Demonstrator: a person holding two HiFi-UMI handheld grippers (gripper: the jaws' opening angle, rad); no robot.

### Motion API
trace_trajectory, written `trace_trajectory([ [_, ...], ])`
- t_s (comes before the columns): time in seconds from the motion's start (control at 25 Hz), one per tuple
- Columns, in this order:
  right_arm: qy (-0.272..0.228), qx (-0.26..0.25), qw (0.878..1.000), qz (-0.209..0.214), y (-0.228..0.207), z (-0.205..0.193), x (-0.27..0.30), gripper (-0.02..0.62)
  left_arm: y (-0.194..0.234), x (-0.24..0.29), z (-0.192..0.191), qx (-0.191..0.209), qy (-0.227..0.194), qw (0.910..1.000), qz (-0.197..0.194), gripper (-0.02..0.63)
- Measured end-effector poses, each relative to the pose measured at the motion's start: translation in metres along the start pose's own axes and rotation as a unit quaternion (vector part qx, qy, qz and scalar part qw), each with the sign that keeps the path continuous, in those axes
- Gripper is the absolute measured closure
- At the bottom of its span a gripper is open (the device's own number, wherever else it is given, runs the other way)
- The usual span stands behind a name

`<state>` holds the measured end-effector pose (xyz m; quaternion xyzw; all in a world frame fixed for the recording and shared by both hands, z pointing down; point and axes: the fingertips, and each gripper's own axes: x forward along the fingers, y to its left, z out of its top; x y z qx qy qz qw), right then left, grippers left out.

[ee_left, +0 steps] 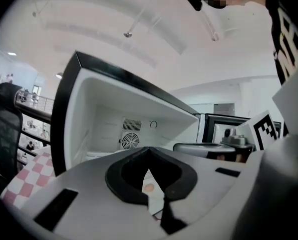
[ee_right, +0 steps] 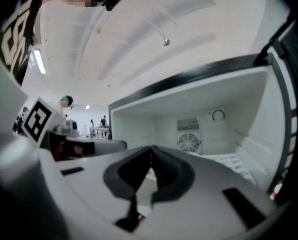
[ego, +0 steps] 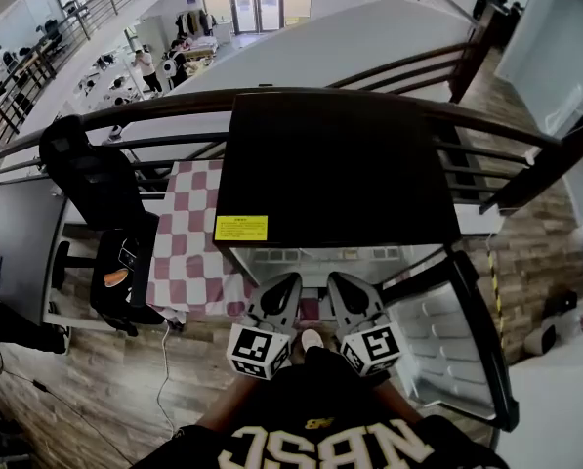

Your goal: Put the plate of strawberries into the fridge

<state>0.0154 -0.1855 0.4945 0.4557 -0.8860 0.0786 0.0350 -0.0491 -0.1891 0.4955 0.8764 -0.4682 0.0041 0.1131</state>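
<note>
A small fridge with a black top [ego: 335, 164] stands open in front of me, its door [ego: 459, 332] swung out to the right. Both grippers hang low before the opening, side by side and tilted upward. My left gripper [ego: 287, 283] is shut, and so is my right gripper [ego: 338, 281]; nothing shows pinched in either. A small reddish patch [ego: 310, 309] lies between them; I cannot tell whether it is the plate of strawberries. The left gripper view looks over shut jaws [ee_left: 149, 151] into the white fridge interior [ee_left: 109, 129]. The right gripper view does the same [ee_right: 151, 152], with the back-wall fan [ee_right: 188, 142] in sight.
A table with a red and white checked cloth [ego: 188, 242] stands left of the fridge. A black office chair [ego: 101, 189] sits beside it. A dark railing [ego: 125, 115] runs behind the fridge over a lower floor with people. The floor is wooden.
</note>
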Motion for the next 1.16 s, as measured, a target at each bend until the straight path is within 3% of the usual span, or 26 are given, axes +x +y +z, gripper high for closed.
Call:
trace_trajectory([
  [0.2, -0.002, -0.030, 0.999, -0.022, 0.010, -0.002, -0.021, 0.575, 0.002, -0.024, 0.002, -0.006, -0.016, 0.9997, 0.017, 0.589],
  [0.72, 0.008, 0.001, 0.996, -0.086, 0.012, -0.020, -0.072, 0.575, -0.035, -0.048, -0.024, -0.009, 0.019, 0.9994, -0.029, 0.589],
  [1.16, 0.013, 0.008, 0.997, -0.078, 0.020, -0.021, -0.077, 0.574, -0.043, -0.047, -0.047, -0.025, 0.064, 0.9968, -0.041, 0.589],
])
